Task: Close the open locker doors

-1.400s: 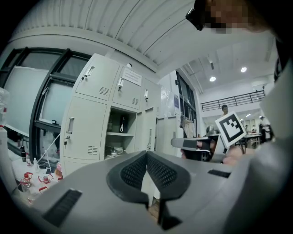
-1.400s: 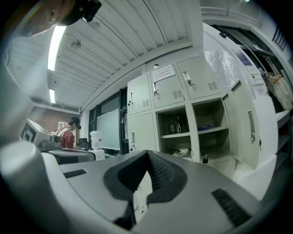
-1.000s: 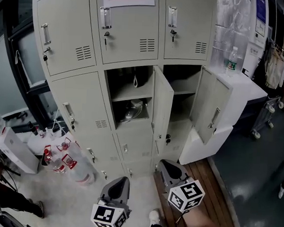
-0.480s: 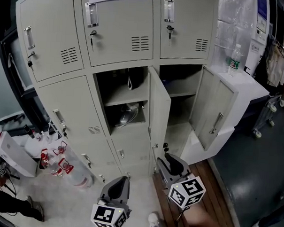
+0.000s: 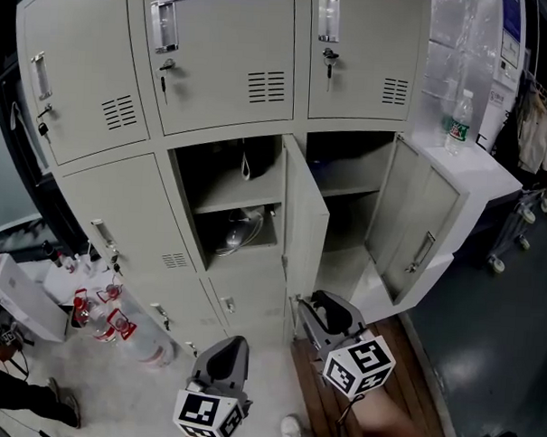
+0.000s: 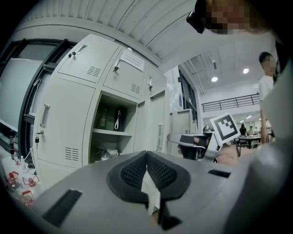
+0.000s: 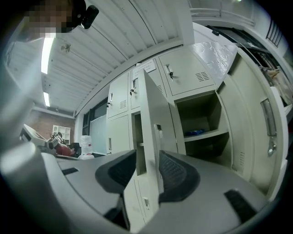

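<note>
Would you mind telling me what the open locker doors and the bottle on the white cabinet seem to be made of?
The middle open locker door and the right open locker door: likely painted sheet steel, matte pale grey; thin, evenly coated panels. The bottle on the white cabinet: probably clear plastic; see-through body, green label.

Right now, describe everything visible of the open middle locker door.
The middle locker door is a tall, plain panel, pale grey painted metal by its look. It stands swung wide open, upright, jutting toward the camera between the shelved middle compartment and the right compartment. A small latch fitting shows on it. Nothing touches it.
</note>
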`<action>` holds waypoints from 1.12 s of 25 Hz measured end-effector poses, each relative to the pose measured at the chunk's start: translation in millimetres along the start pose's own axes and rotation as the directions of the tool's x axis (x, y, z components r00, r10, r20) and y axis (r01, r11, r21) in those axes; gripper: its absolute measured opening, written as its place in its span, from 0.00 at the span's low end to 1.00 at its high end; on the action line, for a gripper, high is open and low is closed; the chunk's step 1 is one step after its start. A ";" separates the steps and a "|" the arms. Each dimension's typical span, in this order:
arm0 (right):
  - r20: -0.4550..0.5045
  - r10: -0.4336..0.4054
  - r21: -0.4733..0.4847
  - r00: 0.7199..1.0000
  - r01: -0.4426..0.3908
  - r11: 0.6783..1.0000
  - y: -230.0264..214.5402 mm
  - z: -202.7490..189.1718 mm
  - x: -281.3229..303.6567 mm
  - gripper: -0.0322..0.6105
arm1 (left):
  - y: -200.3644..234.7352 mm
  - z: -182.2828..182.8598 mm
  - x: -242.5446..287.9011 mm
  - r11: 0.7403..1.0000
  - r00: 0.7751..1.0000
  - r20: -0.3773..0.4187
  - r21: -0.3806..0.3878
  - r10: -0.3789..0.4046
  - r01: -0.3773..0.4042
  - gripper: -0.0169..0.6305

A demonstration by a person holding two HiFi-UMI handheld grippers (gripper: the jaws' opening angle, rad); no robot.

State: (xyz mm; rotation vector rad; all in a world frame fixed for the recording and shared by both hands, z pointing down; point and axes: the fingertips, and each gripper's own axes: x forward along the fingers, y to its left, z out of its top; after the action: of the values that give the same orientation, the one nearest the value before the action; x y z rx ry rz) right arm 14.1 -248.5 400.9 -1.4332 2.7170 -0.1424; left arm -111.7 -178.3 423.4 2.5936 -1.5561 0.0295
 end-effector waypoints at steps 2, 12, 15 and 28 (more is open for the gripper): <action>0.000 0.013 -0.005 1.000 -0.013 1.000 -2.7 0.7 5.2 0.30 | 0.1 2.3 5.5 1.000 1.000 0.007 0.002 0.005 -0.005 0.03; -0.006 0.074 -0.007 0.997 -0.074 0.997 -10.1 3.3 21.7 0.32 | 0.9 4.0 17.4 0.999 0.999 0.023 -0.008 0.033 -0.033 0.03; -0.009 0.099 -0.006 0.995 -0.099 0.995 -7.7 2.5 27.1 0.32 | 4.2 3.4 18.5 0.999 0.999 0.023 -0.006 0.047 -0.046 0.03; -0.054 0.259 -0.054 0.964 -0.261 0.964 16.7 -0.7 44.2 0.28 | 11.0 8.0 34.9 0.996 0.996 0.022 0.000 0.088 -0.088 0.03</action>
State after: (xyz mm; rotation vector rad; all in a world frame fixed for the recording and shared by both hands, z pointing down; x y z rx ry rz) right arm -24.6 -275.6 399.0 -1.0825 2.9392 -0.0806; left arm -105.2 -215.0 419.2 2.5328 -1.6777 0.0104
